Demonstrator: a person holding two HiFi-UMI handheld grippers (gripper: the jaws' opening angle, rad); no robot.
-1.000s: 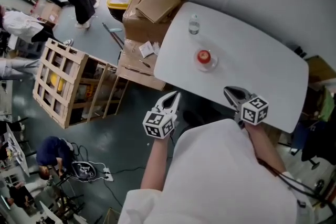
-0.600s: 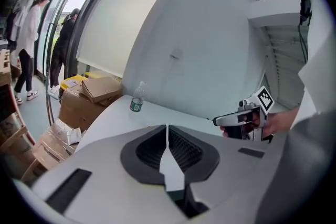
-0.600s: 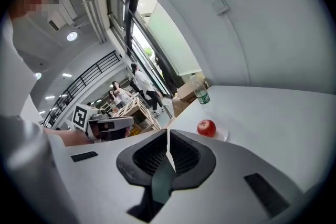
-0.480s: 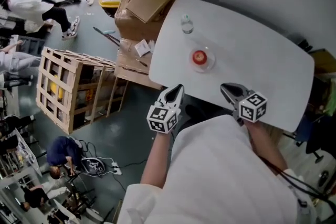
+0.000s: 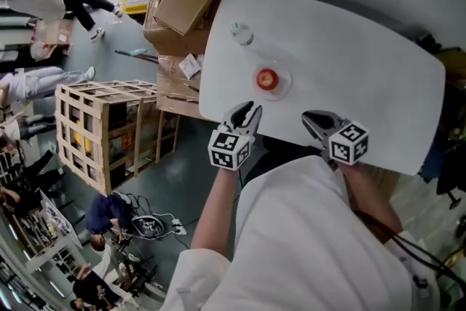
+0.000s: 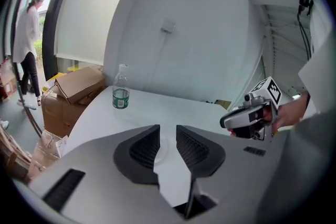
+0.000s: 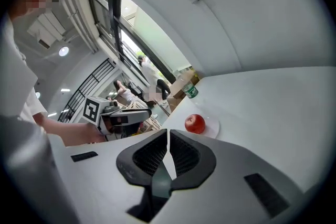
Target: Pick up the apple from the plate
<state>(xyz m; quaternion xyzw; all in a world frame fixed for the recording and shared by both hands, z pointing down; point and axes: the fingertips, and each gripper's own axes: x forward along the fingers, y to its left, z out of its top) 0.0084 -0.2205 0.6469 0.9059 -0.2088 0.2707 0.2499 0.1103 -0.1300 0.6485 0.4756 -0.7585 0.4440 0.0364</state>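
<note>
A red apple [image 5: 266,79] sits on a clear round plate [image 5: 281,86] near the left front of the white table [image 5: 349,47]. My left gripper [image 5: 250,110] hovers at the table's front edge just short of the plate. Its jaws are opening, and nothing lies between them [image 6: 168,128]. They hide the apple in the left gripper view. My right gripper [image 5: 309,117] hangs over the front edge to the right, shut and empty [image 7: 168,132]. In the right gripper view the apple [image 7: 195,124] shows just beyond and to the right of the jaw tips.
A small water bottle [image 5: 240,33] stands upright at the table's far left, beyond the plate. Cardboard boxes [image 5: 178,0] and a wooden crate [image 5: 109,131] stand on the floor to the left. A curved white wall backs the table. People move about at the far left.
Both grippers have moved forward to the table's front edge, the left one farther, and now sit closer to the apple. The left jaws have parted from shut.
</note>
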